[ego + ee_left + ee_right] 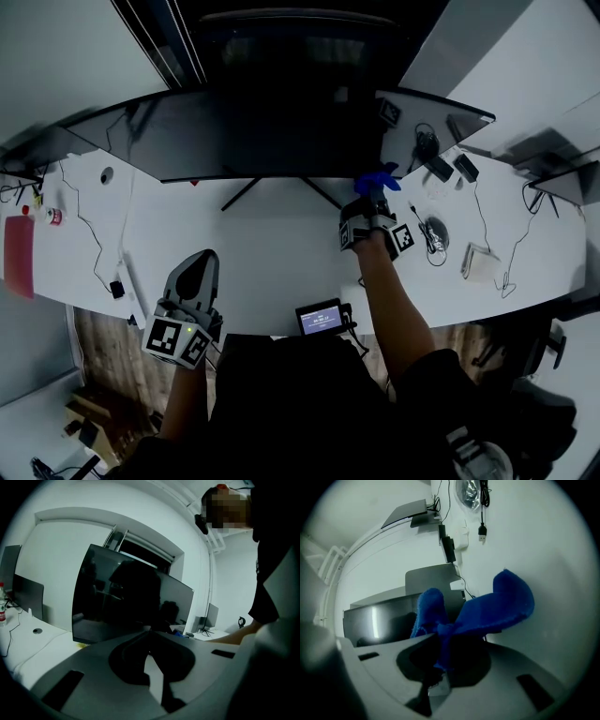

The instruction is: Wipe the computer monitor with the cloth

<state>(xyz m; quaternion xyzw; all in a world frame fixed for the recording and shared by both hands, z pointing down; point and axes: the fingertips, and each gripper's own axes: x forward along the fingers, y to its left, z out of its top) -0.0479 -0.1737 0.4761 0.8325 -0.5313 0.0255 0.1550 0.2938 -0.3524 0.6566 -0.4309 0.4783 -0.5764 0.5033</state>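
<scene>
A wide dark curved monitor (pixel 234 141) stands at the back of the white desk (pixel 272 253). My right gripper (pixel 375 199) is at the screen's lower right corner, shut on a blue cloth (pixel 378 181) that bunches out past the jaws. In the right gripper view the cloth (pixel 487 609) is pinched between the jaws of that gripper (pixel 440 639), and the monitor (pixel 379 618) lies just behind it. My left gripper (pixel 200 262) hovers near the desk's front edge, shut and holding nothing. From the left gripper view its closed tips (pixel 149 632) point at the monitor (pixel 122 602).
A second monitor (pixel 431 117) stands at the right, with adapters and cables (pixel 436 169), a coiled cable (pixel 434 234) and a white box (pixel 480 261) below it. A small lit device (pixel 321 319) sits at the front edge. A red object (pixel 19 255) lies far left.
</scene>
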